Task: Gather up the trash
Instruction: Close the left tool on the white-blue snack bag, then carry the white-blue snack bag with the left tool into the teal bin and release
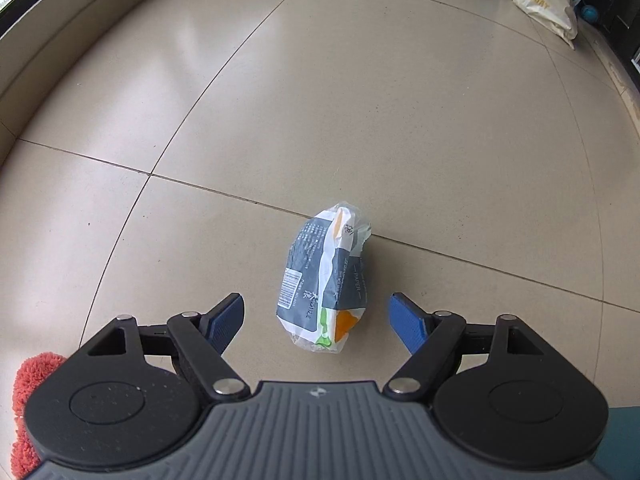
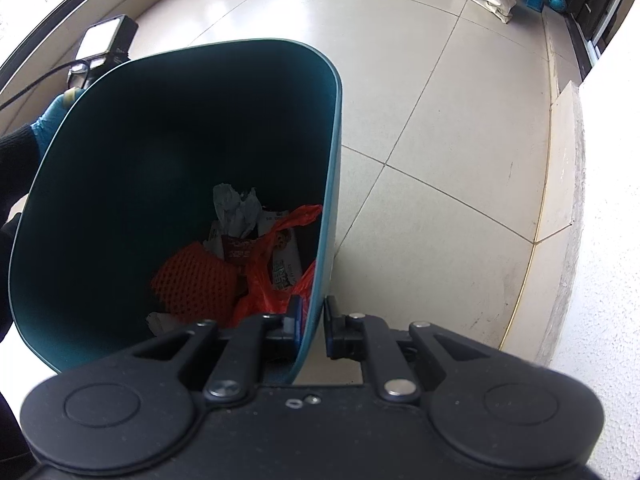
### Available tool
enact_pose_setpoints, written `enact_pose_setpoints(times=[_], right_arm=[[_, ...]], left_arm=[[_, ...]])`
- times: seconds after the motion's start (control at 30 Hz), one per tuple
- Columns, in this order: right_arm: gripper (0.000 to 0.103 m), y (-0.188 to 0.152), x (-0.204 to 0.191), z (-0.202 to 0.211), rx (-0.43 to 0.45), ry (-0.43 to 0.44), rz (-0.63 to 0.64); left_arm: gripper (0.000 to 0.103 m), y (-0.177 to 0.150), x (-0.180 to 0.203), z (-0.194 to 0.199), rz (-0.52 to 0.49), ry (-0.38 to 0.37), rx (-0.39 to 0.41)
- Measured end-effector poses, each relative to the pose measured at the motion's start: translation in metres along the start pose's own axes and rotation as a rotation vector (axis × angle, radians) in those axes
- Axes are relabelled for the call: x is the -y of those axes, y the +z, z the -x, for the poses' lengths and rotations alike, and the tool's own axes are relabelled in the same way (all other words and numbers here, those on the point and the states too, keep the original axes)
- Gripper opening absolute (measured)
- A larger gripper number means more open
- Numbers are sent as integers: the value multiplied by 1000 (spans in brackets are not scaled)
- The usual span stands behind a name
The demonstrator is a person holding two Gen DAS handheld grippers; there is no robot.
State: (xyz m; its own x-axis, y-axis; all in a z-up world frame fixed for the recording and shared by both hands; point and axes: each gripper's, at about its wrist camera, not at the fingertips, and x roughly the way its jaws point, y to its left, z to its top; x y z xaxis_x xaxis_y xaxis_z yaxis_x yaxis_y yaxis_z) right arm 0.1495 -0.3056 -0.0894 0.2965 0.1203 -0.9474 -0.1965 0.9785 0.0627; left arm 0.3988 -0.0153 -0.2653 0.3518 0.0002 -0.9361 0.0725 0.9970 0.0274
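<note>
A crumpled tissue-paper wrapper [image 1: 326, 280], grey, white and orange, lies on the tiled floor. My left gripper [image 1: 318, 314] hangs open just over its near end, one blue pad on each side, neither touching it. In the right wrist view my right gripper [image 2: 312, 322] is shut on the near wall of a teal trash bin [image 2: 332, 140], one pad inside and one outside. The bin holds a red plastic bag [image 2: 264, 280], an orange foam net [image 2: 196, 280] and crumpled paper [image 2: 236, 208].
A low ledge runs along the left wall [image 1: 60, 52]. A cream shopping bag [image 1: 540, 0] and blue items stand far right. An orange fluffy mop edge [image 1: 28, 392] sits at the lower left. A gloved hand [image 2: 52, 120] shows behind the bin. A white wall [image 2: 608, 200] stands on the right.
</note>
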Motion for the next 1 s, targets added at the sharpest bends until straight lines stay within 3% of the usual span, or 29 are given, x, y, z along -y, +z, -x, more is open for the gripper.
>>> enact_pose_setpoints(times=[0.33,0.4,0.43,0.47,0.5,0.57,0.67,1.0], right_arm=[[10,1,-7,-4,-7,-17,35],[10,0,-8,-5,-6,-23,50],[10,-1,-10,-5,-6,-26,54],[10,-1,-11,-5,-6,-28,52],[10,-1,-12,-5,-5,-31,52],[10,-3,-14,-3,-3,-34,46],[10,-2,-14,-3,-6,-35,25],[9,-4,-13,-4,13,-52,19]], left_arm=[[78,-1,10,-73,-45,74,-51],[67,-4,8,-78,-35,69,-58],[56,-6,8,-79,-36,72,-67],[55,-7,8,-79,-37,76,-69],[51,-8,8,-76,-39,82,-63],[24,-9,9,-71,-44,102,-52],[12,-11,8,-57,-31,124,-38],[7,-22,2,45,-28,96,49]])
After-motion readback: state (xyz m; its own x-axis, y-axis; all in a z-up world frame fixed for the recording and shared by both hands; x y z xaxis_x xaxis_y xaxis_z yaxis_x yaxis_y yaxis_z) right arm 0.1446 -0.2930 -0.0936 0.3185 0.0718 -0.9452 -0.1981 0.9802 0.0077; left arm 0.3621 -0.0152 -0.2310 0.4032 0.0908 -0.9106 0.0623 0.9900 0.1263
